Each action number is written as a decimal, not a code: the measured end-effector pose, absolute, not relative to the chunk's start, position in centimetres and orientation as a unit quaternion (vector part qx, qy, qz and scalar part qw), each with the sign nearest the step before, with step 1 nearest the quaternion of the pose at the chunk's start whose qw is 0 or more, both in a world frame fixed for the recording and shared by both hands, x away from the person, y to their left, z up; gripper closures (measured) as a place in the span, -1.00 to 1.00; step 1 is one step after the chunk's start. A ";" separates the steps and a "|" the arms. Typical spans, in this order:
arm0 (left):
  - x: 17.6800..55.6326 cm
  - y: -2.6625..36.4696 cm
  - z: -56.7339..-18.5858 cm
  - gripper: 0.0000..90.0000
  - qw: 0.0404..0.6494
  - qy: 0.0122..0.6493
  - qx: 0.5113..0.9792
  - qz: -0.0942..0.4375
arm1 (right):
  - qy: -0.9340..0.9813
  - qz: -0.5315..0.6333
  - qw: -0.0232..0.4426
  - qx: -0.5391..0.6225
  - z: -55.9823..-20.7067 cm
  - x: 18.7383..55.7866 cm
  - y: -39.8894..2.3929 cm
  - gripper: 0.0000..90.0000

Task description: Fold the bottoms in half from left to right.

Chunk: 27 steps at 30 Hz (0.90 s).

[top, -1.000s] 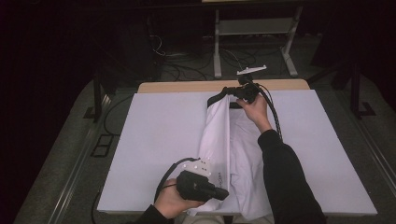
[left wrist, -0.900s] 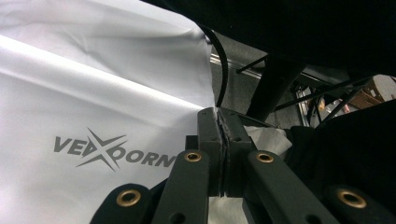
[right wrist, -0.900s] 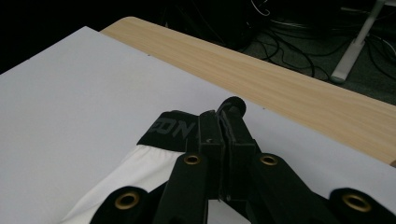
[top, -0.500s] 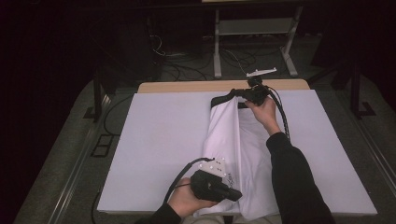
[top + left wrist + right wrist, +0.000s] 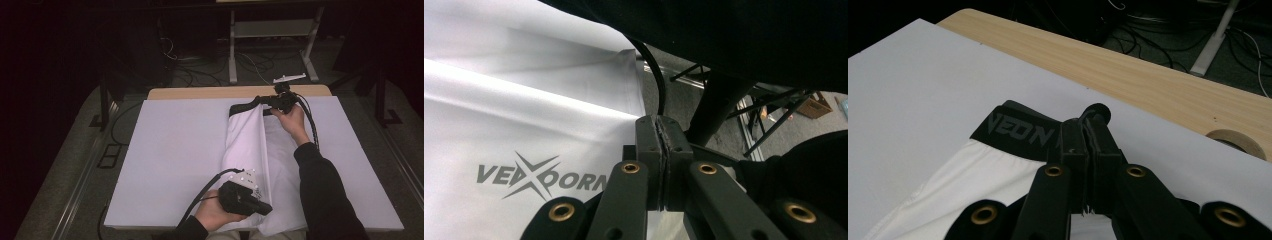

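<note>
While held at both ends: shorts (image 5: 250,150) lie lengthwise on the bench (image 5: 165,160).
Long axis: runs from left tool (image 5: 265,207) to right tool (image 5: 237,107).
Waistband (image 5: 1018,129): at right tool.
Left tool: clamped on hem.
Right tool: clamped on waistband.

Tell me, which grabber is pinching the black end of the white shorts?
The right gripper, at the table's far side, pinches the black waistband. The left gripper grips the white hem end near the person.
</note>
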State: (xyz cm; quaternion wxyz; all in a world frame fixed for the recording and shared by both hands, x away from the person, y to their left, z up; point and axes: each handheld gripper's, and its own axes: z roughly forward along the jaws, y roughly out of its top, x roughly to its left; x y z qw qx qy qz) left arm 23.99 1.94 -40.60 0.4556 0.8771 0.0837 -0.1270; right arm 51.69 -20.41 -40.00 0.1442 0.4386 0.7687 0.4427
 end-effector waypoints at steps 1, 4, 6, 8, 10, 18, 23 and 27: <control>24.0 1.7 -40.6 0.94 0.455 0.083 0.877 -0.127 | 0.769 0.442 0.144 0.438 -40.0 51.7 -20.6 0.92; 24.1 1.1 -40.8 0.94 0.456 0.084 0.877 -0.127 | 0.770 0.441 0.143 0.438 -40.1 51.8 -21.0 0.92; 24.1 0.7 -40.9 0.94 0.456 0.085 0.877 -0.127 | 0.771 0.440 0.142 0.438 -40.2 51.8 -21.3 0.92; 24.1 0.3 -40.9 0.94 0.457 0.084 0.876 -0.128 | 0.773 0.438 0.142 0.437 -40.3 51.8 -21.6 0.92; 24.2 -0.1 -41.0 0.94 0.456 0.081 0.877 -0.128 | 0.775 0.436 0.142 0.435 -40.3 51.8 -21.9 0.92; 24.2 -2.1 -41.5 0.94 0.456 0.071 0.877 -0.136 | 0.781 0.427 0.140 0.433 -40.4 51.7 -23.0 0.92; 24.3 -3.2 -41.8 0.94 0.456 0.067 0.876 -0.139 | 0.781 0.427 0.137 0.435 -40.6 51.7 -23.6 0.92; 24.4 -3.9 -42.0 0.94 0.456 0.071 0.876 -0.141 | 0.785 0.423 0.134 0.433 -40.8 51.9 -23.8 0.92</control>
